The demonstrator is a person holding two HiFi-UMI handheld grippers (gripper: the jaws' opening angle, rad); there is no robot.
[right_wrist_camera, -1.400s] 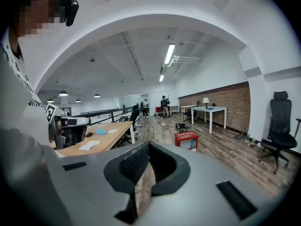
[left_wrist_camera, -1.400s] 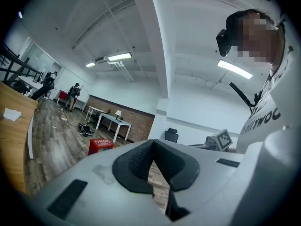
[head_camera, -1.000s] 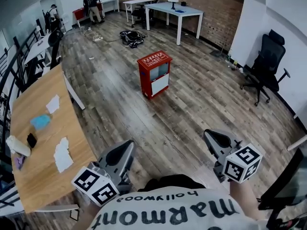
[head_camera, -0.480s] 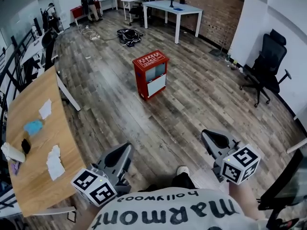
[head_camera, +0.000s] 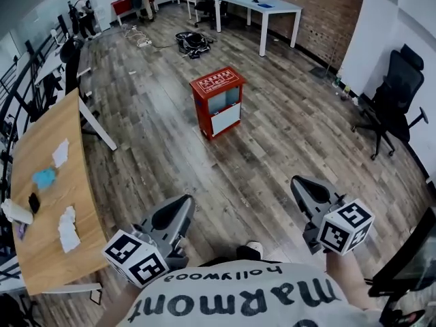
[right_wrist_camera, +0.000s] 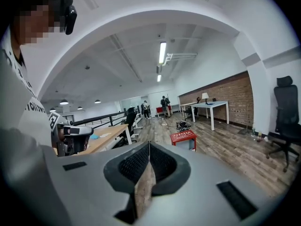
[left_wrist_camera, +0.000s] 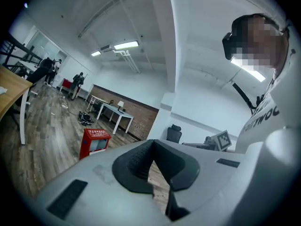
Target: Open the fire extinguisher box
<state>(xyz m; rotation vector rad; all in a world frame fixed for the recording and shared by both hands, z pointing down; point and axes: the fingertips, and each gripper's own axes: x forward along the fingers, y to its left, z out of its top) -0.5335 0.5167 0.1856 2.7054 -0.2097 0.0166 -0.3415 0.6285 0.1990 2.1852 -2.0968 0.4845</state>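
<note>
A red fire extinguisher box stands upright on the wooden floor, its lid down and a glass panel in its front; it also shows as the red box in the left gripper view and the red box in the right gripper view. My left gripper is at the bottom left of the head view, shut and empty. My right gripper is at the bottom right, also shut with nothing between its jaws. Both are well short of the box, with bare floor between.
A wooden table with papers and small items runs along the left. A white desk with a lamp stands before the brick wall at the back. A black office chair is at the right. Cables lie beyond the box; people stand far back.
Both grippers and the view have moved forward across the floor toward the red box. The wooden table has slid back along the left. Both grippers stay shut.
</note>
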